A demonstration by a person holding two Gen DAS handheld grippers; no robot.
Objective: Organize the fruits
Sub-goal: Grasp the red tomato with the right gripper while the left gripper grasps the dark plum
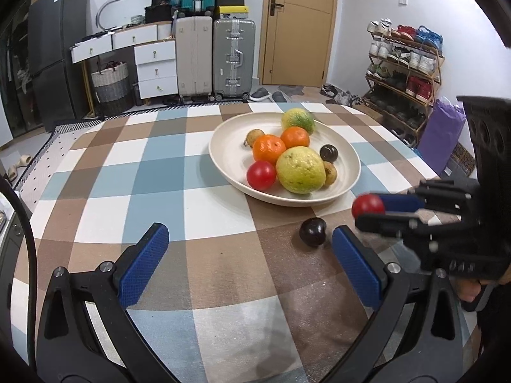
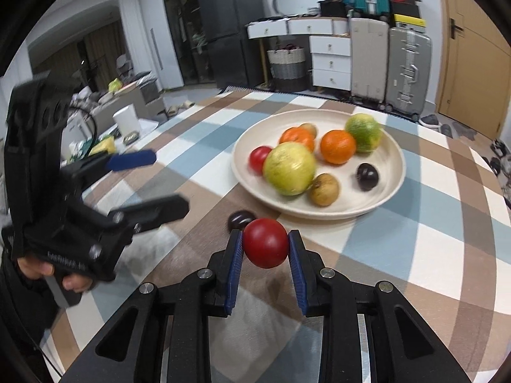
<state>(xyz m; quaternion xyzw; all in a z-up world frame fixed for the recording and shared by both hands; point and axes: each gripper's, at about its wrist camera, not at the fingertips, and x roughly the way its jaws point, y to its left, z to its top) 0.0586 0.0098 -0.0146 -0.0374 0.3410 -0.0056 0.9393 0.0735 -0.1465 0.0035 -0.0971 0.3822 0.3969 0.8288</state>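
Gripping: right gripper [image 2: 265, 243] pinching a red tomato [image 2: 265, 243] between its blue pads [image 2: 235, 257], one pad on each side of the fruit, tomato off the cloth.
Right gripper from the left wrist view: at the right edge, red tomato [image 1: 368, 205] at its tips, just beside the bowl's near rim.
Left gripper: [image 1: 249, 257] spread wide, nothing between its blue pads [image 1: 143, 263], hovering over the checked tablecloth [image 1: 159, 172].
Left gripper from the right wrist view: [image 2: 159, 182] blurred at the left, fingers apart, a hand [image 2: 60, 276] wrapped round its handle.
Loose fruit: dark plum [image 1: 313, 232] lying on the cloth, just beside the left gripper's right pad and in front of the bowl; in the right wrist view dark plum [image 2: 240, 219] just behind the held tomato.
Bowl: cream shallow bowl [image 1: 230, 153] on the cloth, beyond both grippers.
Bowl contents, near side: second red tomato [image 1: 261, 175] touching a large yellow-green citrus [image 1: 300, 169], a small brown fruit [image 1: 330, 173] to its right.
Bowl contents, middle: two oranges [image 1: 269, 148] side by side, a dark plum [image 1: 328, 153] to the right, another small brown fruit [image 1: 254, 136] to the left.
Bowl contents, far side: green-yellow citrus [image 1: 297, 121] near the back rim.
Background: suitcases [image 1: 234, 60], white drawers [image 1: 156, 70], wooden door [image 1: 298, 25], shoe rack [image 1: 404, 73] past the table.
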